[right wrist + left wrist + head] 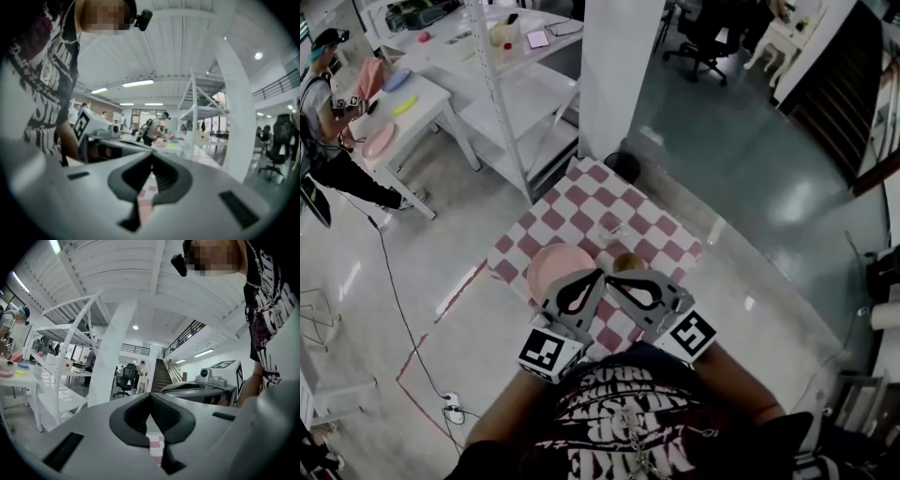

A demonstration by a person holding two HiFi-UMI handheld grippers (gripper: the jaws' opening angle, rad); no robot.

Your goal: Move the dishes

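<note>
Progress: left unsettled by this single look. Found the pink plate (pixel 551 267) lying flat on the checked worktop (pixel 581 202), at lower middle of the head view, near that worktop's nearer edge. Saw a small tan round dish (pixel 626 262) just to its right, too small to name more closely. Saw neither dish touched by anything.

Held the left tool (pixel 596 277) and the right tool (pixel 615 280) above both dishes, tips nearly meeting over the gap between plate and tan dish. In the left gripper view, read the left tool (pixel 151 395) as clenched on nothing: jaws together, only a strip of the checked worktop showing below. Read the right tool (pixel 151 161) the same in its own view: pressed together, gripping nothing.

Noted, at upper left of the head view, a second white worktop (pixel 422 98) carrying another pink plate (pixel 379 139), with another person (pixel 323 103) beside it. Could not tell whether meant as the dishes' goal.

Judged the scene to fit two stages equally: dishes waiting on the checked worktop to be carried off, or dishes set there from elsewhere with the tools drawn clear. Could settle no more than this: both dishes on the checked worktop, side by side, none in a grip, none in the air.
</note>
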